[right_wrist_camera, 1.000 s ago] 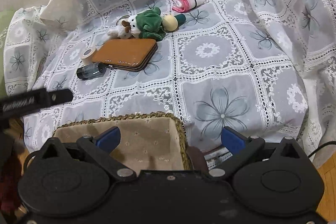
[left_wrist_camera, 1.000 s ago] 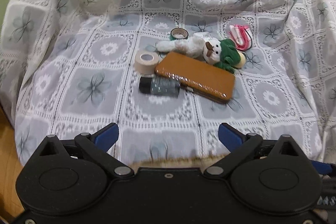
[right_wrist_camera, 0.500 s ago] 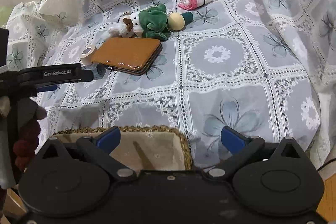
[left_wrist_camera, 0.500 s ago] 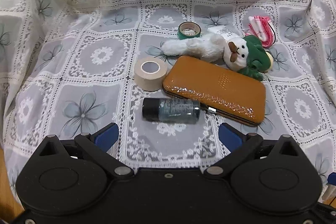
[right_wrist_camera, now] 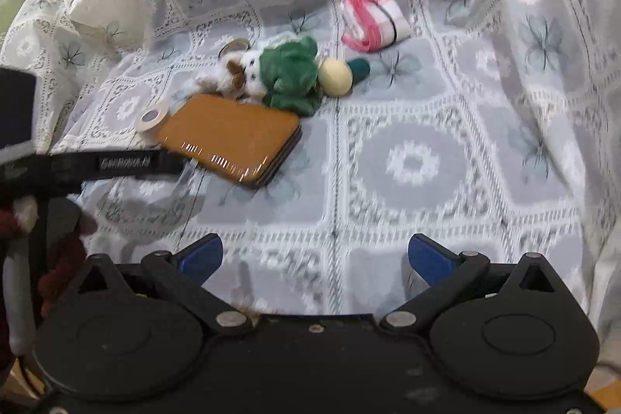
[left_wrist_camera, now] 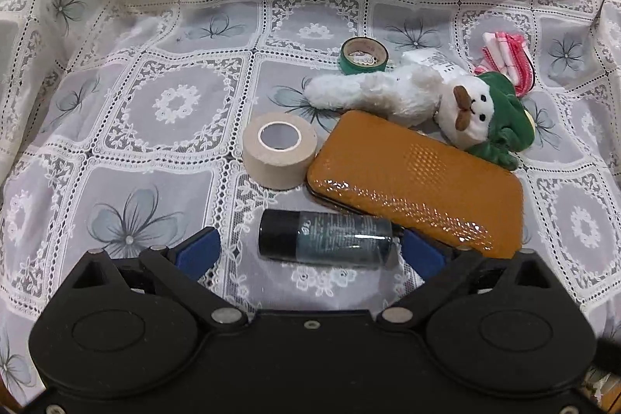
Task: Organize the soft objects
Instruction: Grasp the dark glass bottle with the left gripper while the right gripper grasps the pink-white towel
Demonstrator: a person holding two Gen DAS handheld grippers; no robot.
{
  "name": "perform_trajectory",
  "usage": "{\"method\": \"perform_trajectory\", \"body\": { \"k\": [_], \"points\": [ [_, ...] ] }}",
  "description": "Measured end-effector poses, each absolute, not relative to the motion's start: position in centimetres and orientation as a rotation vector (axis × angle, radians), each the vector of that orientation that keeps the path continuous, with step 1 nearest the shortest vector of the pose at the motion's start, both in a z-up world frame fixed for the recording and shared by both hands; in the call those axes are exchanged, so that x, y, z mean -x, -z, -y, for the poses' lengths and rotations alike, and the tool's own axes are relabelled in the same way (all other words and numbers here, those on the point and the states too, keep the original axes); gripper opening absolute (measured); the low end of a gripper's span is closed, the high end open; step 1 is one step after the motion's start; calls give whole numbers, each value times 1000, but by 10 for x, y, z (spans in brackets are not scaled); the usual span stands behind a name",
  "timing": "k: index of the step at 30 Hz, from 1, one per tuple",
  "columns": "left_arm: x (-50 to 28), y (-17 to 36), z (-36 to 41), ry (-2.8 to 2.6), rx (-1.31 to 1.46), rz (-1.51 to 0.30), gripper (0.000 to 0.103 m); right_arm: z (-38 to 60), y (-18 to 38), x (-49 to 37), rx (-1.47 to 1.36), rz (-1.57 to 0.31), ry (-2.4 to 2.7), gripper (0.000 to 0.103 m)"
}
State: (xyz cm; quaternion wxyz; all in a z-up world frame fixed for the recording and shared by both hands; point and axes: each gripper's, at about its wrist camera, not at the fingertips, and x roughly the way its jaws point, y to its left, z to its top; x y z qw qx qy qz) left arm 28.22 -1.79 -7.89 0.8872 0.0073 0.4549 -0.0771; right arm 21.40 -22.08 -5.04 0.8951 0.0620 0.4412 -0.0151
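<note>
1. Left gripper [left_wrist_camera: 308, 251]: the jaws stand wide and have just been closing a little. The dark bottle [left_wrist_camera: 324, 239] lies on its side between the blue fingertips [left_wrist_camera: 198, 251]; the near-side pad is just beside the bottle's base, and no pad presses on it.
2. Right gripper [right_wrist_camera: 314, 257]: the jaws are spread, nothing between them; only the lace cloth [right_wrist_camera: 407, 158] lies below. This view is motion-blurred.
3. Plush dog [left_wrist_camera: 411, 96]: white body, green hood, lying on its side on the cloth, touching the far edge of the orange case [left_wrist_camera: 415, 181].
4. Orange case: flat on the cloth, glossy; its near corner sits just beside the bottle's base end.
5. Beige tape roll [left_wrist_camera: 279, 150]: lying flat, hole upward, touching the case's left end.
6. Green tape roll [left_wrist_camera: 363, 55]: just behind the plush dog's tail end.
7. Pink-and-white folded cloth bundle [right_wrist_camera: 374, 22]: banded with a dark elastic, beyond the plush dog, apart from it.
8. Cream ball with a green stub [right_wrist_camera: 335, 77]: touching the dog's green hood.
</note>
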Motion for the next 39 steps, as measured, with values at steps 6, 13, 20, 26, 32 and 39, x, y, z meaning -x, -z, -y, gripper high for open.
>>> {"method": "perform_trajectory", "body": {
  "k": [6,13,20,26,32,39],
  "points": [
    [-289,86,15,166,-10,-958,78,235,42,-250,-64,-849,73,102],
    [-286,89,22,171,-84,-945,73,259,56,-305,-21,-818,114,100],
    [-285,90,21,179,-79,-936,73,282,61,-350,-38,-756,167,97],
    [-284,90,21,182,-76,-929,73,290,55,-398,-33,-661,190,102],
    [-284,90,21,182,-74,-926,73,291,64,-447,14,-615,214,102],
    [-283,89,21,183,-72,-923,73,286,86,-480,106,-632,184,102]
  ]
}}
